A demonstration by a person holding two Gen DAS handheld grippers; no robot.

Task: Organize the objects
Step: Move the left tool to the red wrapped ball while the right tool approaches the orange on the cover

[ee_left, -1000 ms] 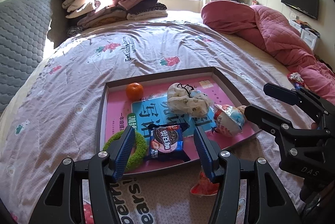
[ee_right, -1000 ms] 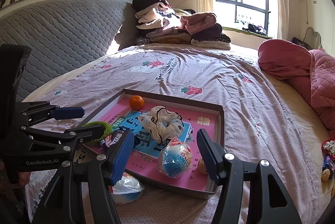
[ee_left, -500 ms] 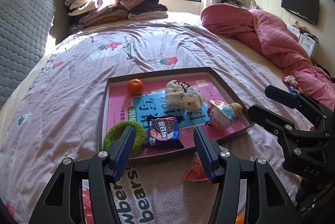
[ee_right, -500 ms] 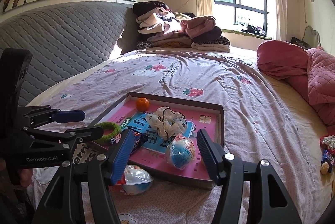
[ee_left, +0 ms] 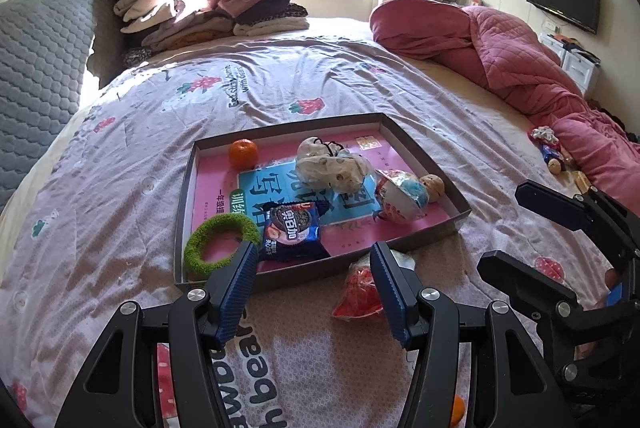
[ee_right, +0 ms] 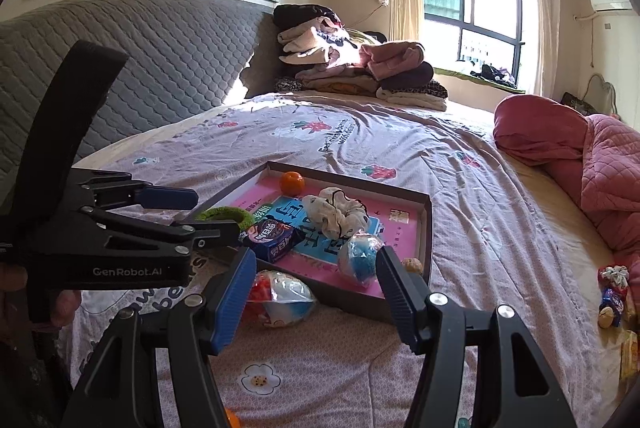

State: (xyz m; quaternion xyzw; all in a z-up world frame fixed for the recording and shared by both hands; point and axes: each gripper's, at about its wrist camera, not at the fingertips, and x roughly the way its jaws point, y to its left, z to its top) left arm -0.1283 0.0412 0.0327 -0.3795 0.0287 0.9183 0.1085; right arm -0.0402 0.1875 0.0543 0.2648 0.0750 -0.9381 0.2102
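"GenRobot.AI" on the left gripper [ee_right: 248, 218]; "bears" on the bedspread [ee_left: 240, 348]
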